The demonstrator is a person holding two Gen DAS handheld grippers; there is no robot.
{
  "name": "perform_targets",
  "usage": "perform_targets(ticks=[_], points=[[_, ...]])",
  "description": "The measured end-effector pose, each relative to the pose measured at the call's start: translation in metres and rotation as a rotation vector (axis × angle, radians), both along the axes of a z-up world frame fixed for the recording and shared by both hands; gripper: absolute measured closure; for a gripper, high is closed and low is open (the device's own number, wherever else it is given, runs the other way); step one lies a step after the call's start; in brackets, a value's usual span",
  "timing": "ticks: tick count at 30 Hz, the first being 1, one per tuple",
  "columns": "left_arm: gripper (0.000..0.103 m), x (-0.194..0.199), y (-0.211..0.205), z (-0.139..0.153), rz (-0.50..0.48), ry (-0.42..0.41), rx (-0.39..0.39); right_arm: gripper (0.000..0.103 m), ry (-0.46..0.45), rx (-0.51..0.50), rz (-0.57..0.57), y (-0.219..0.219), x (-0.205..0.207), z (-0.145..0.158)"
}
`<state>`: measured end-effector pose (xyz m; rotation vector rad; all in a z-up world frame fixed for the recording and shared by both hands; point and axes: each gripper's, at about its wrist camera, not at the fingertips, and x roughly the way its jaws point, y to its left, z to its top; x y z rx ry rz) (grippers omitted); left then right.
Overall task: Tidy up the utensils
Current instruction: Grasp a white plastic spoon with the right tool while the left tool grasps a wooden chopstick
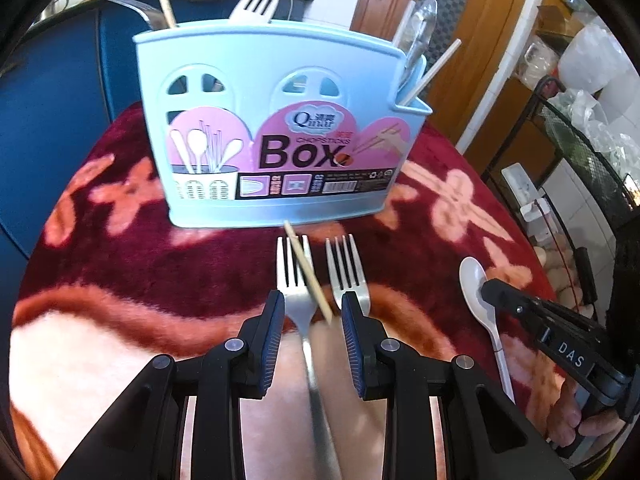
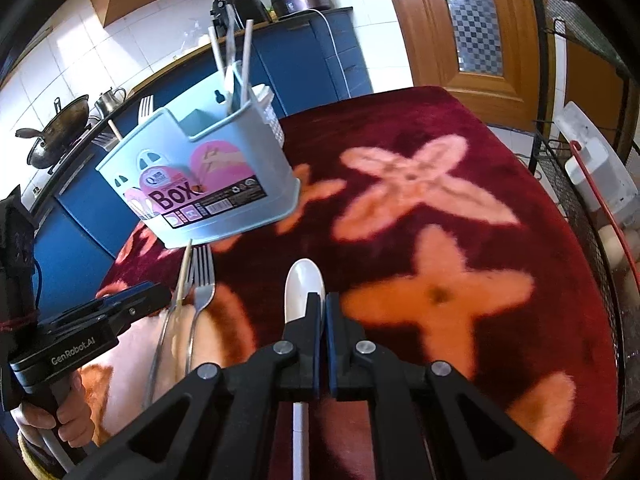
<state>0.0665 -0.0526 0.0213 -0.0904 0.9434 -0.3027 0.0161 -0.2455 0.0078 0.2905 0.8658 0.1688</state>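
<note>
My left gripper [image 1: 313, 304] hovers over the red flowered cloth [image 1: 120, 248], pointing at the blue utensil box [image 1: 276, 120]. Between its half-open fingers lie a metal fork [image 1: 296, 280] and a wooden chopstick [image 1: 308, 272] slanting across it; I can't tell whether either pad touches them. A second fork [image 1: 346, 268] lies just outside the right finger.

My right gripper [image 2: 323, 300] has its jaws together, and the white spoon [image 2: 303, 288] lies directly under its left finger; I can't tell whether it is pinched.

The box label reads "Box", "Qmar" and "CHOPSTICKS". In the opposite views, my left tool reads "GenRobot.AI" and my right tool reads "DAS".
</note>
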Motion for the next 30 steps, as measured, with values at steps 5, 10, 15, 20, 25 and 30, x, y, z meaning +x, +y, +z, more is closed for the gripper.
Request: perform_targets(ticks=[5, 10, 15, 20, 25, 30], points=[[0.083, 0.004, -0.01, -0.004, -0.022, 0.005, 0.002, 0.098, 0.02, 0.023, 0.003, -0.004, 0.002, -0.009], [0.09, 0.008, -0.015, -0.011, -0.029, 0.033, 0.007, 0.096, 0.018, 0.036, 0.01, -0.005, 0.001, -0.012], [0.092, 0.011, -0.014, -0.013, -0.022, 0.043, -0.012, 0.096, 0.016, 0.039, 0.017, -0.005, 0.001, -0.014], [0.099, 0.009, -0.008, -0.011, -0.013, 0.045, -0.047, 0.096, 0.016, 0.036, 0.018, -0.005, 0.001, -0.014], [0.099, 0.002, 0.001, -0.005, -0.013, 0.041, -0.078, 0.095, 0.019, 0.028, 0.017, -0.004, 0.001, -0.013], [0.099, -0.006, 0.013, 0.002, 0.013, 0.029, -0.068, 0.094, 0.027, 0.021, 0.019, -0.002, 0.002, -0.012]])
